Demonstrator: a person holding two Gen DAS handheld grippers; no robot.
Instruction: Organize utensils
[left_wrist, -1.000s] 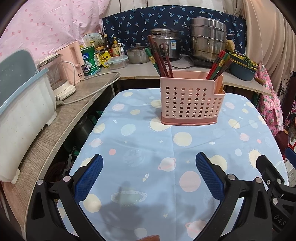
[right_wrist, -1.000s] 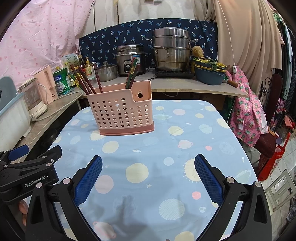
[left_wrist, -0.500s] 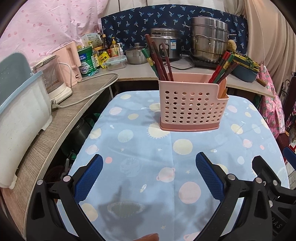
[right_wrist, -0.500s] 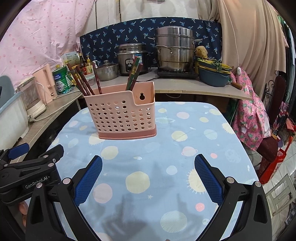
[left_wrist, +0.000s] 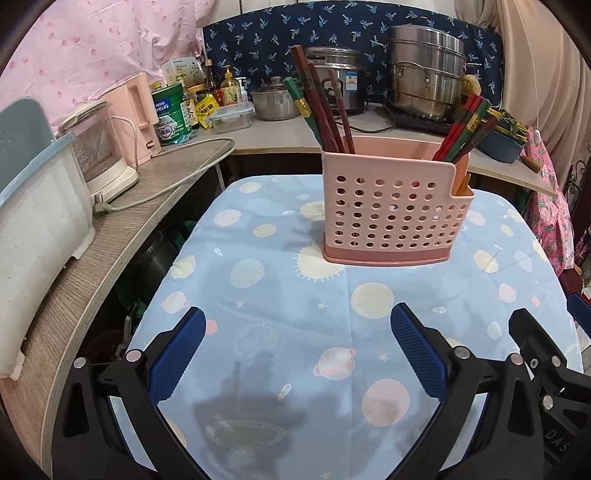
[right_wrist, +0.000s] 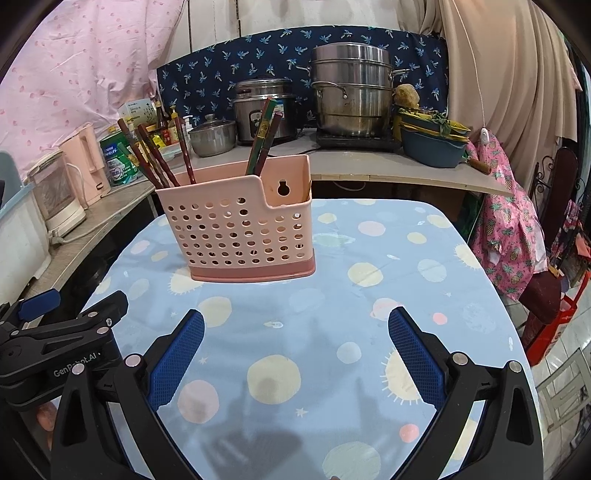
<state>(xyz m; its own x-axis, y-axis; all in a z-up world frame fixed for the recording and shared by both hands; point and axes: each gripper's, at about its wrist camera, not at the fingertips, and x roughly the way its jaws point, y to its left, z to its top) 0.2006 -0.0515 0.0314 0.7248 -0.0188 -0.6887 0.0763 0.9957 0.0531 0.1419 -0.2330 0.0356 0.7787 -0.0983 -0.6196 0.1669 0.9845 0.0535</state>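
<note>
Left gripper (left_wrist: 297, 339) gapes before pink caddy (left_wrist: 391, 218); kettle (left_wrist: 99, 155) beside.

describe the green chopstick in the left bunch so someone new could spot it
On the planet-print tablecloth stands a pink perforated holder. Two bunches of chopsticks lean out of it; take the bunch at its left end in the left wrist view. The green chopstick is the leftmost one there, with a gold band, beside dark red ones.

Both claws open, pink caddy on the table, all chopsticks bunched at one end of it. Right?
Not quite. The chopsticks stand in two bunches, one at each end of the caddy, clear in the left wrist view. Both claws are open, caddy on the table.
</note>
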